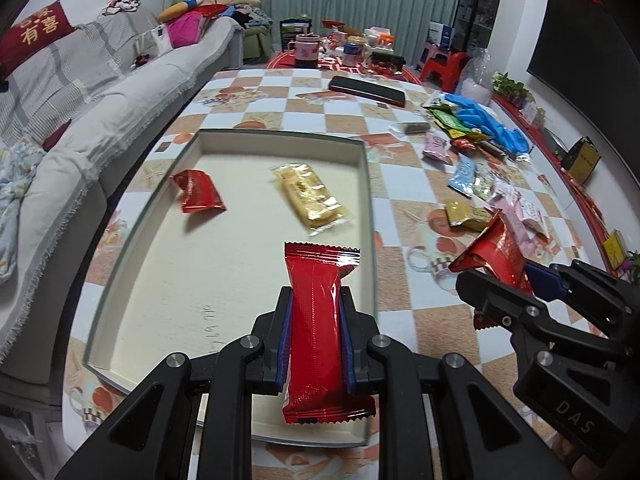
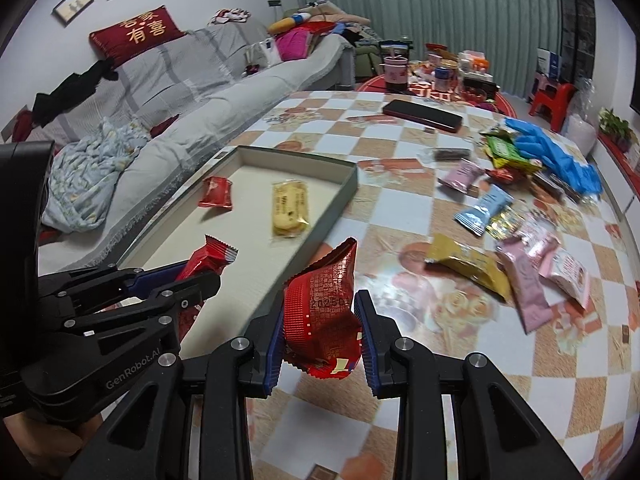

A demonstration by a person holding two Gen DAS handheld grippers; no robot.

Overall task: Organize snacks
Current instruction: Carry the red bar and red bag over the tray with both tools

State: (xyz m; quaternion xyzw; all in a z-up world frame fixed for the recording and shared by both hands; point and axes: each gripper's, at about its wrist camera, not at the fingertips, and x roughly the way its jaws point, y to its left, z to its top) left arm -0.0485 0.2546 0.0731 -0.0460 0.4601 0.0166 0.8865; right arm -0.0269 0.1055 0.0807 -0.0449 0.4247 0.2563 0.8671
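Note:
My left gripper (image 1: 316,296) is shut on a long red snack packet (image 1: 318,320), which hangs above the near end of the shallow grey-rimmed tray (image 1: 280,136). Inside the tray lie a small red packet (image 1: 198,192) and a yellow packet (image 1: 310,196). My right gripper (image 2: 320,316) is shut on a crumpled red packet (image 2: 320,304), over the checked tablecloth just right of the tray's rim (image 2: 340,192). The right gripper (image 1: 504,276) also shows at the right of the left wrist view. In the right wrist view the left gripper (image 2: 196,274) is at the left.
Several loose snack packets (image 2: 512,240) lie scattered on the right side of the table, beside a blue glove (image 2: 556,156). A dark flat case (image 2: 422,116) lies at the far end. A grey-covered sofa (image 1: 80,120) runs along the table's left edge.

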